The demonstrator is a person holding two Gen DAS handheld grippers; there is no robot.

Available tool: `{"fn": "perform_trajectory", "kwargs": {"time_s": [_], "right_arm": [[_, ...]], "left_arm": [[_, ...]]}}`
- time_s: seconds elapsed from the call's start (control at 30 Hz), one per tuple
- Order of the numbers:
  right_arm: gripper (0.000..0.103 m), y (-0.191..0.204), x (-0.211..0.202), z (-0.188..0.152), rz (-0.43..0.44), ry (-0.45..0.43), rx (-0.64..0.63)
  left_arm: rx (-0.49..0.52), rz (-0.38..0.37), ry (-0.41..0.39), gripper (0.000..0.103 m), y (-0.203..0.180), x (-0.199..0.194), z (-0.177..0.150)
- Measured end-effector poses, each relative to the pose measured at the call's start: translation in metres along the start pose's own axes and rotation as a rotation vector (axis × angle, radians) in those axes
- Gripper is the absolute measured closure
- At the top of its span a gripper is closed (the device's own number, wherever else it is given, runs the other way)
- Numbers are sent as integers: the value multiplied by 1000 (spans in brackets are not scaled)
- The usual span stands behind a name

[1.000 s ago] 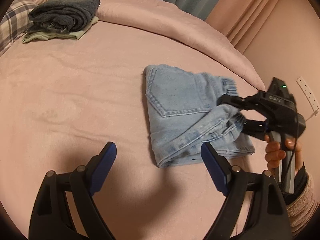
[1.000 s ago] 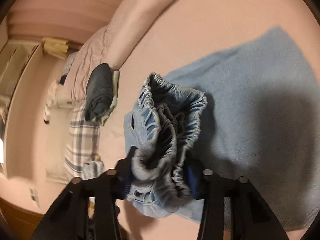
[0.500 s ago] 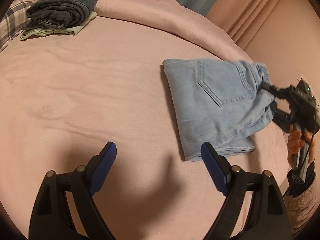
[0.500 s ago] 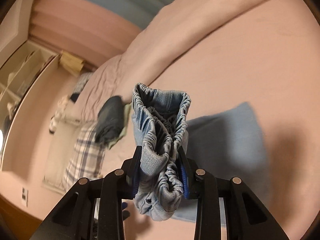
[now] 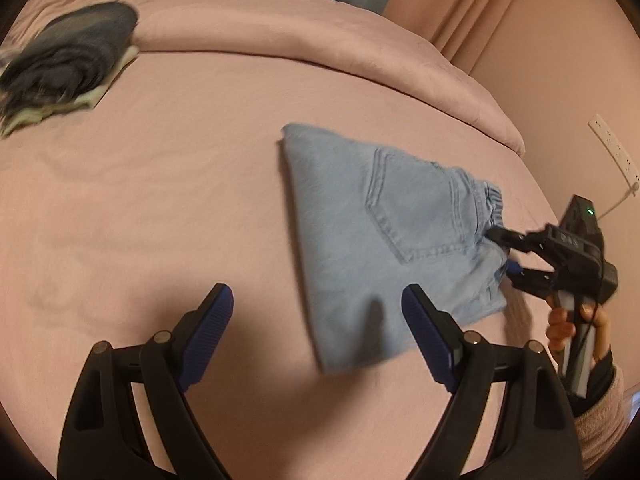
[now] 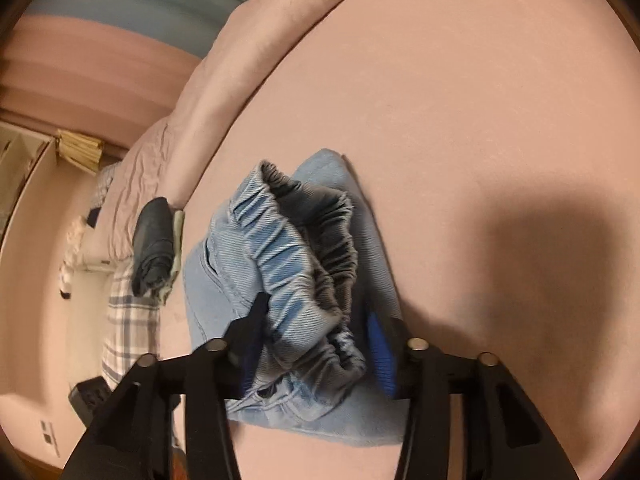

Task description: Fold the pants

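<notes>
Folded light-blue jeans (image 5: 384, 236) lie on the pink bed (image 5: 160, 200). Right claw (image 6: 316, 344), fingers partly spread around the bunched elastic waistband (image 6: 296, 256); firm pinch cannot be told. Left claw (image 5: 316, 320) spread, hovering empty. Dark folded clothes (image 5: 68, 56) well apart.

1. Your folded jeans (image 5: 384, 232) lie on the bed (image 5: 160, 208), ahead-right of your left gripper (image 5: 318, 320).
2. Your right gripper (image 6: 316, 344) sits at their waistband (image 6: 304, 236).
3. A stack of folded clothes (image 5: 68, 64) rests far left, before the rolled duvet (image 5: 304, 28).
</notes>
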State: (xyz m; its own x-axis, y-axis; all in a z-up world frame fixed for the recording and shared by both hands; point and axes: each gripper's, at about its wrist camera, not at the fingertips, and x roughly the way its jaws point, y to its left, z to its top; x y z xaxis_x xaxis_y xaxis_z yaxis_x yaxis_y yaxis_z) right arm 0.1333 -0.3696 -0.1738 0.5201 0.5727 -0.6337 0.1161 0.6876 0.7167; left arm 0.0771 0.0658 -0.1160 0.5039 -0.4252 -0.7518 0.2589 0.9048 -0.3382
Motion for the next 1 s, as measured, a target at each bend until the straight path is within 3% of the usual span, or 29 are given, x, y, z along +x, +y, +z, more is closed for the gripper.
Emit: {"fn": "perform_trajectory", "kwargs": {"time_s": [0.07,0.17,0.23,0.33,0.4,0.53,0.6,0.8,0.87,0.9,1.0], "right_arm": [[36,9,-13,-1,-81,-31,-57],[36,36,-38,-6,-183,-134,-236],[36,63,-48,-15,-152,-173,-382],[57,96,-36,-32,-76,-144,-559],[70,105,-17,-42,-85,-97,-629],[73,102,20,-58,-164,15,-675],[75,92,35,-66,-195,70,-673],[78,82,29,-61,-160,72,-638],[76,87,24,-60,-157,70,-634],[70,94,23,-59,-133,61,-628],[67,97,11,-50,-18,46,-598]], "left_arm": [[11,-2,-12,17,-6,4,15],[15,-21,-37,18,-15,15,41],[7,-55,-39,22,-22,26,60],[0,-83,31,40,-34,60,83],[14,-59,68,48,-40,80,90],[66,10,143,54,-47,118,91],[48,0,151,52,-41,128,91],[-7,-37,130,54,-31,118,97],[-16,-70,82,54,-23,97,90],[-24,-78,67,53,-17,88,84],[-80,-110,52,55,9,59,51]]}}
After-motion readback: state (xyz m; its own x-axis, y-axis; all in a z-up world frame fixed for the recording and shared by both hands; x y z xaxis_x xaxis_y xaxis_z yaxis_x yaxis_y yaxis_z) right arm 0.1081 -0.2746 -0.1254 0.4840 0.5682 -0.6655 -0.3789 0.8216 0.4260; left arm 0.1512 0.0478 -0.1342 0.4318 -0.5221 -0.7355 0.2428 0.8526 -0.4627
